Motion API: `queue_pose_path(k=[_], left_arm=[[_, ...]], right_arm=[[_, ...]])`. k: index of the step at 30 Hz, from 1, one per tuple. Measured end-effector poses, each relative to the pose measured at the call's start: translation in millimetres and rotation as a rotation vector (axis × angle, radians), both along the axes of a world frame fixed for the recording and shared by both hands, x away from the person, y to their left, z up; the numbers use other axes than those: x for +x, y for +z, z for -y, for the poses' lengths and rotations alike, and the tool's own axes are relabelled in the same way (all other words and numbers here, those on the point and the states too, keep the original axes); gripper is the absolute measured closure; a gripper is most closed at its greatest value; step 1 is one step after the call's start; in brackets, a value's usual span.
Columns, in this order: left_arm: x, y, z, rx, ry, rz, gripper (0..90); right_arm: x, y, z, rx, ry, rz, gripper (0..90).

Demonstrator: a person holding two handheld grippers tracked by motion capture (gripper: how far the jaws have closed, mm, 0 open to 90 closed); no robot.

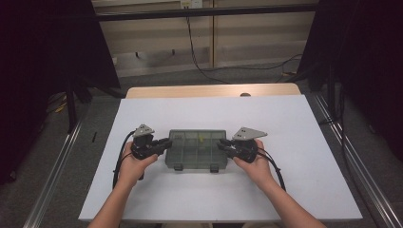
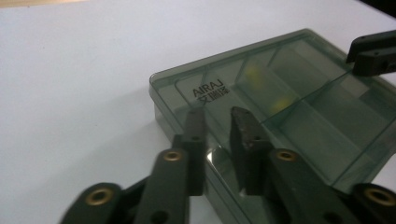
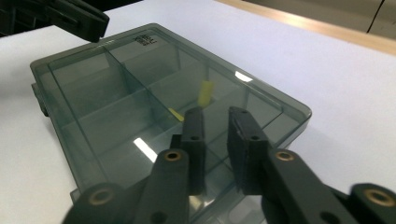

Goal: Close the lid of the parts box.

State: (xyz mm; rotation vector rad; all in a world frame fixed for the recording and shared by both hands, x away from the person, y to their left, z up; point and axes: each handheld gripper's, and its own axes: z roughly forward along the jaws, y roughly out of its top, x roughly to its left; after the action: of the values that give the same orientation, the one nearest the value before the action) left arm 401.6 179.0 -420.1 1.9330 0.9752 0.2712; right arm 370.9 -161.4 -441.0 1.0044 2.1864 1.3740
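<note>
Smoke-green see-through plastic compartment box w/ closed lid (image 1: 196,149) lies flat near the middle of the white surface (image 1: 285,123), a bit toward the person's edge. Left tongs (image 1: 166,143) sit at its left short end, right tongs (image 1: 221,145) at its right short end.

Tongs state: in both gripper views the jaws stand a small gap apart w/ nothing pinched between them, so both are released; tips hover over the lid edge (image 2: 210,116) and (image 3: 219,126), touching or not I can't tell.

Step in hand, by my read: taking hold of the box from both ends. To do it well: keep both tongs level, bite the rim at matching spots on opp. ends, close together so the box doesn't skid or twist. The lid looks slick, so grip the edge, not the flat top.

Orientation: long axis runs left-right across the surface, parallel to the person's edge. Two latch tabs (image 1: 178,167) face the person, so the hinge side prob. points away. Small yellow bits (image 3: 204,93) rest in the middle compartments; keep the box flat so they stay put.
</note>
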Motion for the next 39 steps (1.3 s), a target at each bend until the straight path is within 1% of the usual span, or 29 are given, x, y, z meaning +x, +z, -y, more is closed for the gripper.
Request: queue_pose_path(k=[2,3,4,5,6,7,8,10,11,12,14,16,17,19,21,24,25,26,28,30,31,33,35,36,37,38,39], left_arm=[[-2.6,0.6,-5.1,-0.034,0.012,0.016,66.9],[-4.6,1.2,-8.3,-0.053,0.018,0.022,63.9],[-6.4,1.7,-10.6,-0.067,0.018,0.033,58.8],[-7.9,2.0,-12.4,-0.074,0.015,0.038,57.2],[-10.8,2.8,-15.0,-0.084,0.011,0.049,56.1],[-12.6,2.9,-16.2,-0.092,0.008,0.057,52.7],[-16.3,2.9,-17.6,-0.106,-0.004,0.064,51.8],[-21.6,1.9,-18.5,-0.106,-0.011,0.08,49.3],[-25.4,1.4,-19.0,-0.098,-0.013,0.09,46.8],[-28.4,1.1,-19.3,-0.103,-0.019,0.097,43.1],[-32.8,1.2,-20.4,-0.106,-0.03,0.111,41.9],[-37.4,1.4,-21.8,-0.119,-0.025,0.113,38.0],[-39.6,1.0,-23.2,-0.125,-0.021,0.107,37.2],[-41.5,-0.5,-25.6,-0.142,-0.011,0.098,33.4],[-43.5,-2.6,-28.4,-0.153,-0.006,0.104,31.1],[-46.0,-4.0,-32.8,-0.162,0.005,0.107,25.8],[-47.5,-4.0,-34.2,-0.163,0.003,0.119,23.9],[-48.4,-4.0,-35.0,-0.164,0.003,0.124,23.0],[-51.3,-4.1,-36.8,-0.17,-0.001,0.134,18.8],[-55.0,-4.6,-39.1,-0.158,-0.003,0.154,17.1],[-55.9,-5.0,-40.0,-0.158,-0.002,0.155,15.5],[-57.1,-6.6,-42.8,-0.143,0.006,0.166,11.8],[-58.0,-8.5,-45.2,-0.144,0.017,0.162,9.1],[-58.8,-9.8,-45.9,-0.151,0.025,0.161,8.4],[-59.1,-10.1,-46.9,-0.145,0.025,0.166,7.7],[-59.9,-10.5,-47.4,-0.153,0.028,0.166,6.5],[-60.2,-10.4,-48.1,-0.153,0.028,0.17,5.6]], right_arm=[[-1.4,0.6,2.9,0.009,-0.015,-0.006,70.5],[-2.3,1.1,5.2,0.019,-0.023,-0.009,67.4],[-3.5,2.2,8.5,0.041,-0.034,-0.011,62.6],[-4.5,3.5,11.3,0.054,-0.039,-0.013,59.6],[-5.5,4.5,13.2,0.062,-0.04,-0.012,59.4],[-7.8,6.4,16.5,0.077,-0.034,0.003,58.6],[-9.2,7.5,18.1,0.085,-0.028,0.011,56.7],[-13.4,9.4,22.5,0.093,-0.03,0.023,50.6],[-15.2,9.3,25.0,0.104,-0.033,0.02,48.2],[-17.4,9.1,27.9,0.111,-0.039,0.014,44.7],[-21.3,8.6,32.1,0.119,-0.043,0.02,42.1],[-27.2,8.7,37.7,0.125,-0.051,0.034,37.1],[-28.7,8.9,40.0,0.125,-0.052,0.035,35.4],[-32.6,8.8,46.8,0.144,-0.064,0.037,30.8],[-35.1,8.3,52.4,0.151,-0.073,0.041,28.7],[-39.7,7.8,60.5,0.149,-0.089,0.039,23.8],[-41.3,8.0,62.9,0.142,-0.097,0.041,22.0],[-43.5,8.1,66.2,0.15,-0.105,0.048,21.4],[-47.3,8.7,71.2,0.151,-0.113,0.057,19.4],[-50.4,8.7,75.7,0.156,-0.122,0.061,16.9],[-52.6,8.4,79.6,0.154,-0.127,0.058,15.4],[-55.7,7.1,85.5,0.16,-0.146,0.062,13.0],[-58.0,6.4,90.1,0.152,-0.154,0.061,11.5],[-59.9,5.9,92.8,0.16,-0.16,0.069,11.5],[-61.8,5.4,96.0,0.157,-0.165,0.074,10.8],[-63.1,5.1,97.8,0.157,-0.167,0.072,10.0],[-64.8,4.5,100.8,0.159,-0.172,0.073,9.9]])
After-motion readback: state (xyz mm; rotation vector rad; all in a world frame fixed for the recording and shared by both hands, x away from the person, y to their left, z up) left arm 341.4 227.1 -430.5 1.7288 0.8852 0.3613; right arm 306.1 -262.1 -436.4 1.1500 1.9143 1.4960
